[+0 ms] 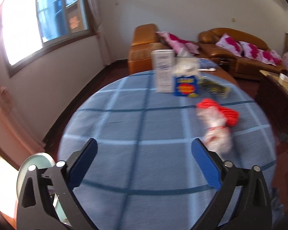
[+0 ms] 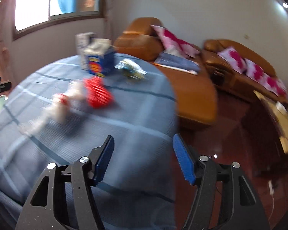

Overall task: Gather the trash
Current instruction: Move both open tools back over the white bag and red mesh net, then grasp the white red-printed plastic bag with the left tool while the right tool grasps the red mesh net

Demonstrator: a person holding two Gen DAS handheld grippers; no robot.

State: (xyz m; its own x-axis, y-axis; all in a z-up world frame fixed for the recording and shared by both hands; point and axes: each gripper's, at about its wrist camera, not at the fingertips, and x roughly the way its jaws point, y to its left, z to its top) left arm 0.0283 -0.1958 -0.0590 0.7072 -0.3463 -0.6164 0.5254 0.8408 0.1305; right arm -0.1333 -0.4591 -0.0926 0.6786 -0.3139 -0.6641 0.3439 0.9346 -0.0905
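A crumpled clear wrapper with red print (image 1: 217, 132) lies on the round table's blue checked cloth (image 1: 124, 126), touching a red net bag (image 1: 228, 115). My left gripper (image 1: 145, 143) is open over bare cloth, the wrapper just beyond its right fingertip. In the right wrist view the wrapper (image 2: 61, 105) and the net bag (image 2: 98, 94) lie blurred to the left and ahead. My right gripper (image 2: 143, 137) is open and empty over the table's right edge (image 2: 174, 115). Further back stand a blue carton stuffed with plastic (image 1: 186, 84), a tall white box (image 1: 163, 71) and a dark printed wrapper (image 1: 213, 88).
Brown leather sofas (image 1: 236, 49) with pink cushions stand behind the table, and one sofa seat (image 2: 192, 88) sits close to its right side. A round pale disc (image 1: 34, 164) lies low at the table's left. Dark red floor (image 2: 230, 143) surrounds the table. A low table (image 1: 282, 84) stands at the far right.
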